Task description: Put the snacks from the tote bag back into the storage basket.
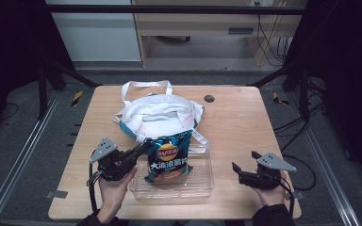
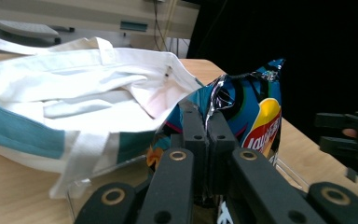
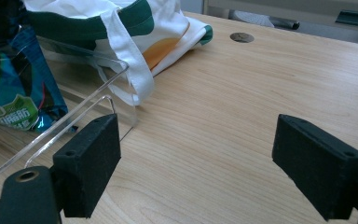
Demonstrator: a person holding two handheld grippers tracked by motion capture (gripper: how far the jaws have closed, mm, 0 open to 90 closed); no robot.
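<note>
A blue bag of crisps (image 1: 168, 155) lies in a clear plastic tray (image 1: 202, 184) near the table's front. My left gripper (image 1: 143, 147) is shut on the bag's top left corner; in the left gripper view its jaws pinch the crimped foil edge of the crisp bag (image 2: 256, 107), with the gripper (image 2: 208, 122) pointing toward the far side. A white cloth tote bag (image 1: 158, 113) with teal trim lies just behind the tray, its edge draped over the tray's rim. My right gripper (image 1: 245, 162) rests open on the table right of the tray, nothing between its jaws (image 3: 198, 154).
The tray's clear wall (image 3: 79, 116) stands left of the right gripper, with the tote bag (image 3: 135, 32) beyond it. A round hole (image 1: 209, 98) sits in the wooden table toward the back right. Bare wood (image 3: 242, 93) stretches ahead of the right gripper.
</note>
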